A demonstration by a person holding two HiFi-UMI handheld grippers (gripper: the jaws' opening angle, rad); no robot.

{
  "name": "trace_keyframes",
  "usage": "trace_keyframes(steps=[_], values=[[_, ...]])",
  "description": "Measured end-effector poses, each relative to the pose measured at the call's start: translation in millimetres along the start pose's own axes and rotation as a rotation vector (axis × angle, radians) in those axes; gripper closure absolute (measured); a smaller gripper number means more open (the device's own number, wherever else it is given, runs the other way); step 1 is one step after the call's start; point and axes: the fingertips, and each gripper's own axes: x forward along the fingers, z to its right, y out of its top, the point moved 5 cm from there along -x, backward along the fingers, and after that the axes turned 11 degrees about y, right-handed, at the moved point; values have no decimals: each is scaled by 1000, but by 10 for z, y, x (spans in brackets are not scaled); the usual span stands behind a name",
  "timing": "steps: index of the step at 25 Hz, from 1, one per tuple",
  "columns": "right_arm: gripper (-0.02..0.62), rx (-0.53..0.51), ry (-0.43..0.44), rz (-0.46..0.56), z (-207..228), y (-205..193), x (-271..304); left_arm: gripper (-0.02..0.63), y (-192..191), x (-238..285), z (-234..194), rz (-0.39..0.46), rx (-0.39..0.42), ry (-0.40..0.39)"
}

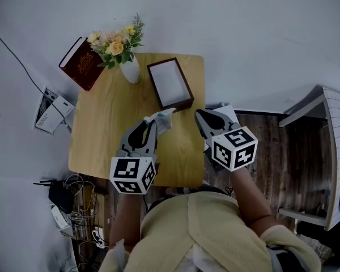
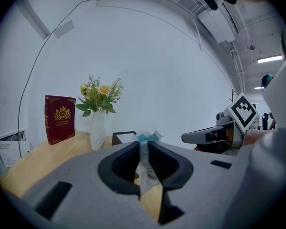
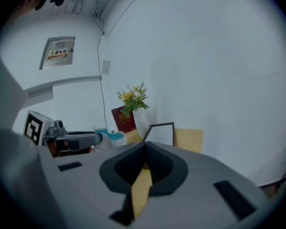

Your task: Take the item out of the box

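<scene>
A dark brown box [image 1: 171,84] with a white inside lies open at the far middle of the wooden table [image 1: 102,129]; it also shows in the left gripper view as the box [image 2: 122,137] and in the right gripper view as the box [image 3: 160,127]. My left gripper [image 1: 152,124] hangs just in front of the box, shut on a white and teal packet [image 1: 163,118]. The packet [image 2: 148,138] stands up between its jaws, clear of the box. My right gripper [image 1: 203,117] hovers past the table's right edge, shut, nothing in it. The right gripper [image 3: 145,150] points toward the box.
A white vase of flowers [image 1: 129,66] and a dark red book [image 1: 80,63] stand at the table's far left corner. Papers [image 1: 52,111] and cables [image 1: 73,200] lie on the floor at left. A white shelf unit [image 1: 327,152] stands at right.
</scene>
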Motion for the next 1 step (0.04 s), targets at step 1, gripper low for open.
trace_keyframes(steps=[1], values=[[566,1,-1,-1,-6,-5,-2,531,-4,-8,5,-1,1,-2]])
